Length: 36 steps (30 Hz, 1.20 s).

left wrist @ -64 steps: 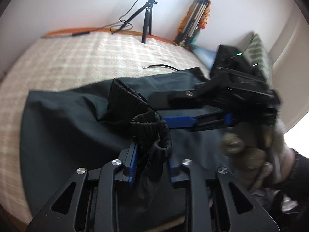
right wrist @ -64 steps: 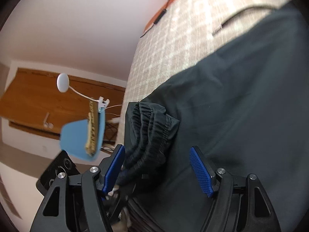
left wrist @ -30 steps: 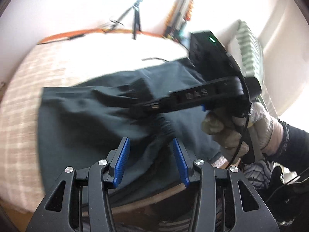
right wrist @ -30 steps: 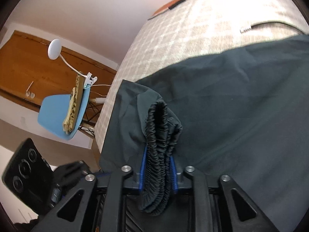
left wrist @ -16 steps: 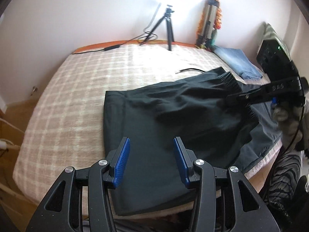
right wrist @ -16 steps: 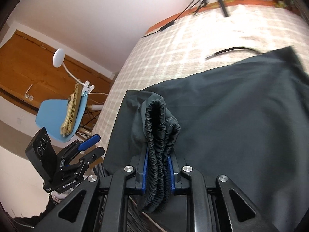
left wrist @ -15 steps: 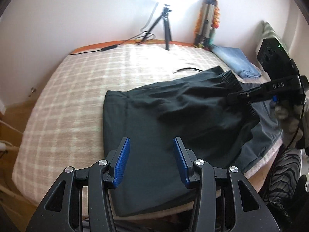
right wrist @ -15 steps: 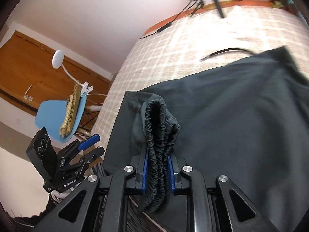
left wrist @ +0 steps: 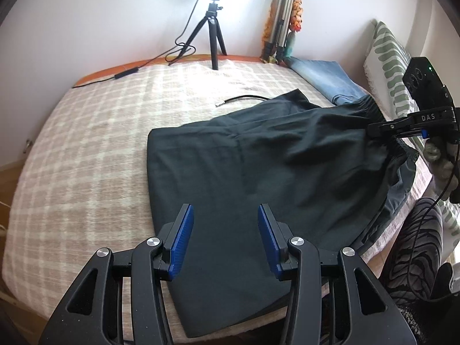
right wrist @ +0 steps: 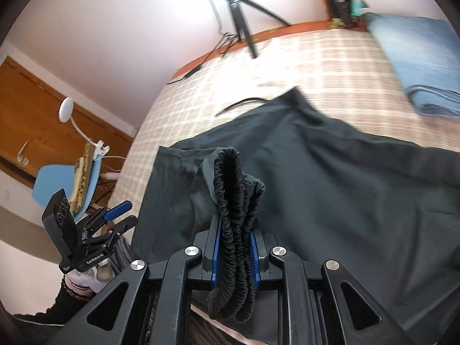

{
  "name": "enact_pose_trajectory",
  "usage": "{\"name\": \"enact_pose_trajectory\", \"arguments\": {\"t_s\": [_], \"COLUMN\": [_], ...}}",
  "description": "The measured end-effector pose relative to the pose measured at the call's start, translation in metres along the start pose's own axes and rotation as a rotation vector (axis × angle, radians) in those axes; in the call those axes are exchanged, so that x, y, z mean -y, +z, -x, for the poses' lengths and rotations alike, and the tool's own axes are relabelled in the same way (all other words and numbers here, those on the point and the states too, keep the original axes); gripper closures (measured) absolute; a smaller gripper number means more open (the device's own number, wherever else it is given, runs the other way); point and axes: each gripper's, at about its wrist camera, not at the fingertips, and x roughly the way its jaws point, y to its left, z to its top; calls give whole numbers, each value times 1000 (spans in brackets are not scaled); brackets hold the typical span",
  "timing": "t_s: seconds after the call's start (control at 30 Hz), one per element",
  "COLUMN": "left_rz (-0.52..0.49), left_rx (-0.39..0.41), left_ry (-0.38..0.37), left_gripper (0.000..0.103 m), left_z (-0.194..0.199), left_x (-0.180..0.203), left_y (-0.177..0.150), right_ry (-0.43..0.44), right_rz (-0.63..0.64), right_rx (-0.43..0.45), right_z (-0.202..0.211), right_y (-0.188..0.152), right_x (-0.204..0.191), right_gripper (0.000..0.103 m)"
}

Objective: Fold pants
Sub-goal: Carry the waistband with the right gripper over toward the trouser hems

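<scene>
Dark green-black pants (left wrist: 258,172) lie spread on the checked bed (left wrist: 86,143), reaching to its near edge. Left wrist view: left hand-held gripper (left wrist: 224,238) hangs over the near part of the pants, blue pads spread, nothing between them. At right, the right hand-held gripper (left wrist: 373,128) pinches the gathered waistband (left wrist: 371,109), lifting that end off the bed. Folded blue jeans (left wrist: 325,77) lie beyond; a black tripod (left wrist: 212,37) stands at the far edge.

Right wrist view: right hand-held gripper (right wrist: 234,247) pressed onto the bunched elastic waistband (right wrist: 233,201), which loops up above the pads. Pants (right wrist: 330,187) stretch away across the bed (right wrist: 287,66). Left hand-held gripper (right wrist: 120,215) shows at lower left, spread and empty, beside a blue chair (right wrist: 60,184).
</scene>
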Motion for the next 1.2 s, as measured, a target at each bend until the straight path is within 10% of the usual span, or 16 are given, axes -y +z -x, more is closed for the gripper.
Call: {"name": "enact_pose_trajectory", "arguments": {"t_s": [1.2], "left_rz": [-41], "left_rx": [-82], "left_ry": [-83], "left_gripper": [57], "left_z": [-38], "left_x": [65], "left_y": [8], "right_ry": [-342], "right_rz": [-167], "right_rx": [47], "right_z": [143], "right_y": [-9], "right_x": [197], "right_gripper": [87]}}
